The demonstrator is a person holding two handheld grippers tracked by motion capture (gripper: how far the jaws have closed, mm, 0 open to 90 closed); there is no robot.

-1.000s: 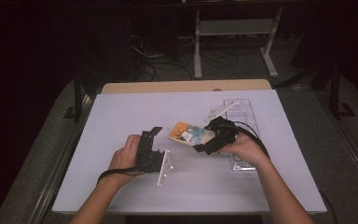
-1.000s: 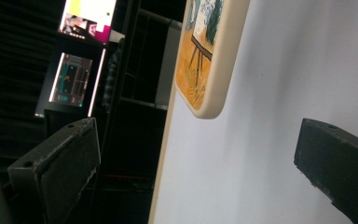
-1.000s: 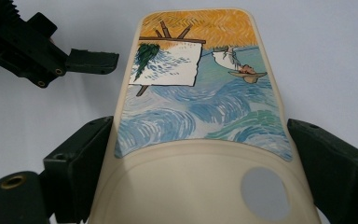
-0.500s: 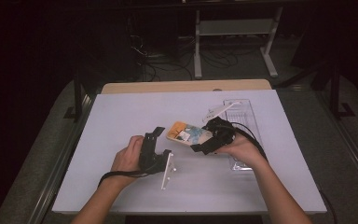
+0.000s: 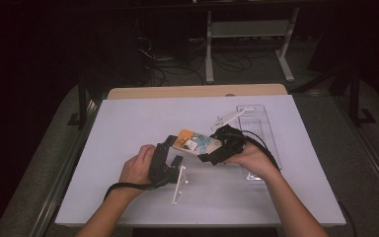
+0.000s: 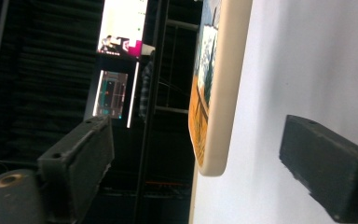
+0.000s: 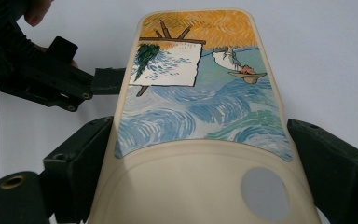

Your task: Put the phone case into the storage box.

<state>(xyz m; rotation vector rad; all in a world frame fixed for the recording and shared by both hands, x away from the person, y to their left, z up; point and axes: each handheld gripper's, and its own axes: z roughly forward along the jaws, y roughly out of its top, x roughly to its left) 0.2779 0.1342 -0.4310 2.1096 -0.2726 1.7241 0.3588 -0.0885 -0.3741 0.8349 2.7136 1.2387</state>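
A cream phone case [image 5: 193, 141] with a painted blue-and-orange back [image 7: 200, 93] is tilted up off the white table [image 5: 128, 123]. My right gripper [image 5: 212, 154] is shut on its near end, one jaw on each long side [image 7: 203, 135]. My left gripper [image 5: 173, 150] is open at the case's far end. In the left gripper view the case's edge [image 6: 219, 93] stands between the wide-apart jaws [image 6: 198, 140], touching neither. The right gripper view shows the left gripper [image 7: 86, 63] beside the case's far left corner.
A clear plastic tray [image 5: 259, 123] lies on the table at the right, behind my right hand. A tan board edge [image 5: 197, 92] runs along the table's far side. Dark floor, cables and a stand lie beyond it.
My left gripper has moved right and forward, up to the case's far end. The right gripper has kept its hold on the case and barely shifted.
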